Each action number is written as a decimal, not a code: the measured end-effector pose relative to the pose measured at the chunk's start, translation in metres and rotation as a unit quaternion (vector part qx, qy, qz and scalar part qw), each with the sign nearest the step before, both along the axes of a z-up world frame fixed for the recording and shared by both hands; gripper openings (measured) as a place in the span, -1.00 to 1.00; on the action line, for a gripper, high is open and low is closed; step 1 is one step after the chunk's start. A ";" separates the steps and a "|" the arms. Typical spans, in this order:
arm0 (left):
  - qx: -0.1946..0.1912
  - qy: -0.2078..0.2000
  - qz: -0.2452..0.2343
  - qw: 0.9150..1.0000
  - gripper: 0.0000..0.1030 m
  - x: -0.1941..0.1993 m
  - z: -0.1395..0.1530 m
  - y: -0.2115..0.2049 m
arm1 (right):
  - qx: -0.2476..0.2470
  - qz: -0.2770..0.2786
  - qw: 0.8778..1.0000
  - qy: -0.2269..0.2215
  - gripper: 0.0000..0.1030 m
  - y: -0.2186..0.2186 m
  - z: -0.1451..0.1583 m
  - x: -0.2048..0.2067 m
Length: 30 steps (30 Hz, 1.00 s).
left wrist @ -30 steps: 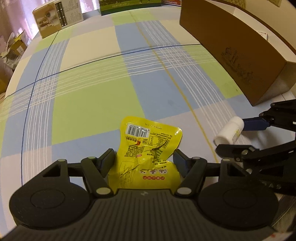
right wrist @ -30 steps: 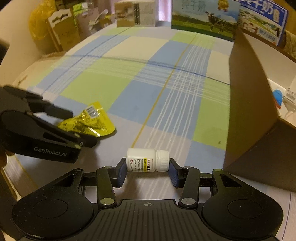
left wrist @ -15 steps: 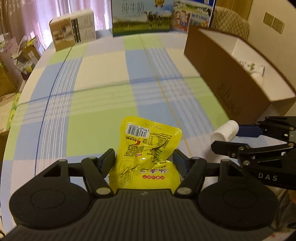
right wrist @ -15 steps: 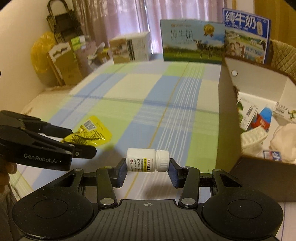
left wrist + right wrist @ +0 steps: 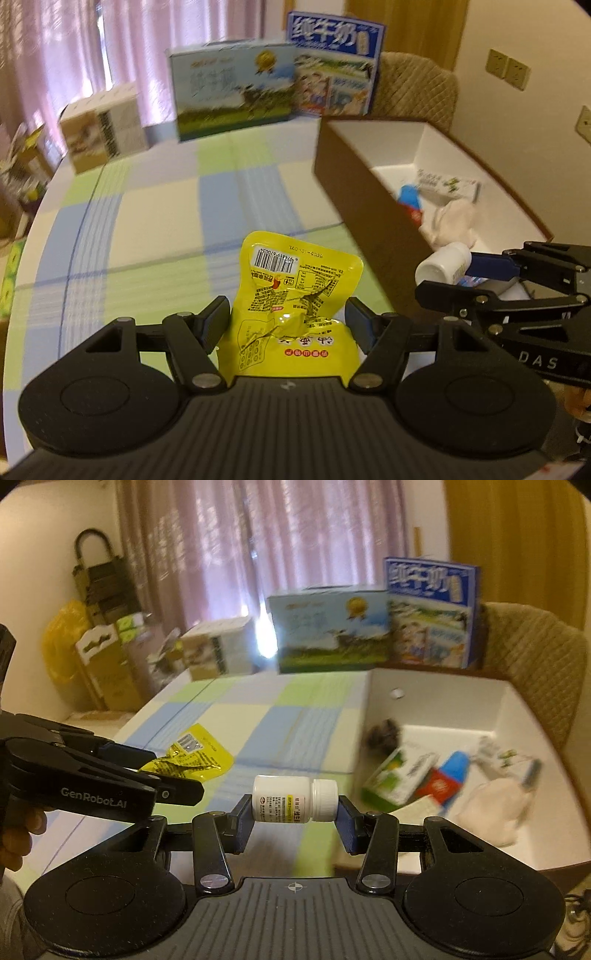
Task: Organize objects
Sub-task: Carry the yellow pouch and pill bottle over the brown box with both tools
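Observation:
A crumpled yellow snack packet (image 5: 291, 306) is pinched upright between the pads of my left gripper (image 5: 287, 325), well above the checked tablecloth (image 5: 155, 225). From the right wrist view the same yellow packet (image 5: 192, 755) shows at the left, in the left gripper (image 5: 159, 775). My right gripper (image 5: 295, 814) is shut on a white pill bottle (image 5: 293, 799), held sideways by its base and cap. In the left wrist view that pill bottle (image 5: 443, 263) hangs beside the near corner of the brown box (image 5: 354, 192).
The open brown box with white inside (image 5: 443, 709) holds several packets, a blue-capped tube (image 5: 452, 766) and a cloth (image 5: 491, 810). Milk cartons (image 5: 328, 635) and a small box (image 5: 218, 648) stand at the table's far edge. A padded chair (image 5: 535, 657) is behind the box.
Both grippers have risen off the table with their loads and tilted up. More of the room and the inside of the box has come into view.

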<state>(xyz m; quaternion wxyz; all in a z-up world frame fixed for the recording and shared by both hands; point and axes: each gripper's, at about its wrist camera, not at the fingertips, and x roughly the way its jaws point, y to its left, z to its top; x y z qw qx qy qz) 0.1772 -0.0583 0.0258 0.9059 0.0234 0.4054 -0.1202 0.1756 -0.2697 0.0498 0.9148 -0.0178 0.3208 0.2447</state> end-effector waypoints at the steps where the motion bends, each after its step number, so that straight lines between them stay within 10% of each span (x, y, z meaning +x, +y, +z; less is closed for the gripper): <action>1: -0.002 -0.003 -0.006 1.000 0.27 0.003 0.003 -0.006 | 0.000 -0.007 1.000 -0.002 -0.15 -0.008 0.003 0.002; 30: -0.003 0.029 -0.122 0.992 0.27 0.072 -0.012 -0.186 | -0.069 -0.116 0.989 0.053 -0.15 -0.149 -0.021 0.062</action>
